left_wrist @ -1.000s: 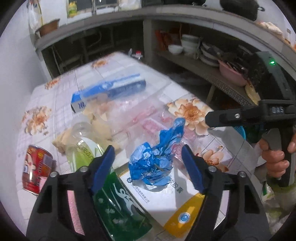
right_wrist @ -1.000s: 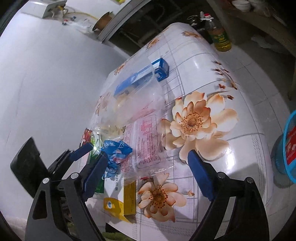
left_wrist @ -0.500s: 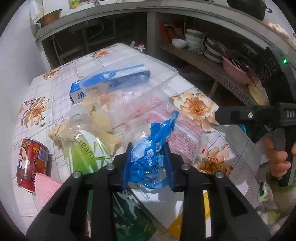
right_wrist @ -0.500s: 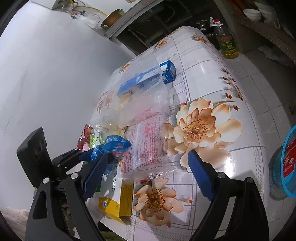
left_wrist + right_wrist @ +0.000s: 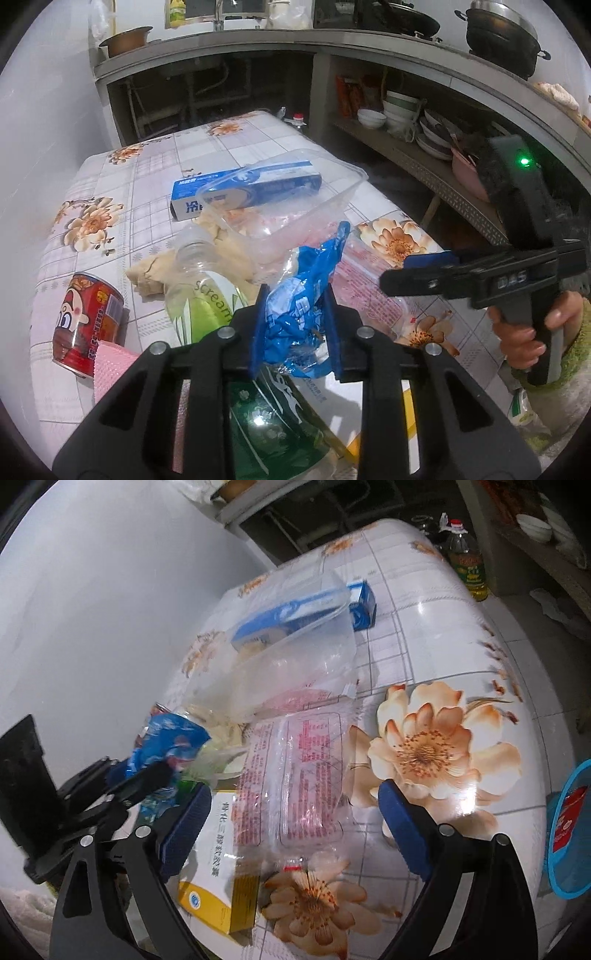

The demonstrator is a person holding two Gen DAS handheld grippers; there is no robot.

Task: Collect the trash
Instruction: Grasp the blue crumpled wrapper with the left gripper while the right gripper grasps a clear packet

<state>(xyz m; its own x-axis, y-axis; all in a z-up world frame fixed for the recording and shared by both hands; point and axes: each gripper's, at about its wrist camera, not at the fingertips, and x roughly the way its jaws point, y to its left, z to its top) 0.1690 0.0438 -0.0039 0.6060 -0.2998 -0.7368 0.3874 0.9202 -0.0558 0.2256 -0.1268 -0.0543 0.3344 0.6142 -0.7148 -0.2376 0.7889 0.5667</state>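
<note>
My left gripper [image 5: 295, 291] has its blue pads pressed on a crumpled blue wrapper [image 5: 306, 273], and its jaws are still closing on it. The wrapper sticks up between the pads, above a green pouch [image 5: 269, 417]. In the right wrist view the same wrapper [image 5: 170, 734] and left gripper [image 5: 147, 775] sit at the left. My right gripper [image 5: 295, 790] stands wide open over a clear bag with red print [image 5: 295, 760], with nothing gripped. A hand [image 5: 517, 332] holds it at the table's right edge.
On the flowered table [image 5: 155, 155] lie a red can [image 5: 85, 325], a clear bottle with a green label [image 5: 199, 295], crumpled tan paper [image 5: 155, 269], a clear tray [image 5: 295, 206] over a blue box [image 5: 243, 184], and a white and yellow box [image 5: 218, 849]. A blue basket [image 5: 569, 830] stands on the floor.
The left gripper's jaws closed on the blue wrapper and raised it a little. The right gripper, still open, moved closer over the clear printed bag.
</note>
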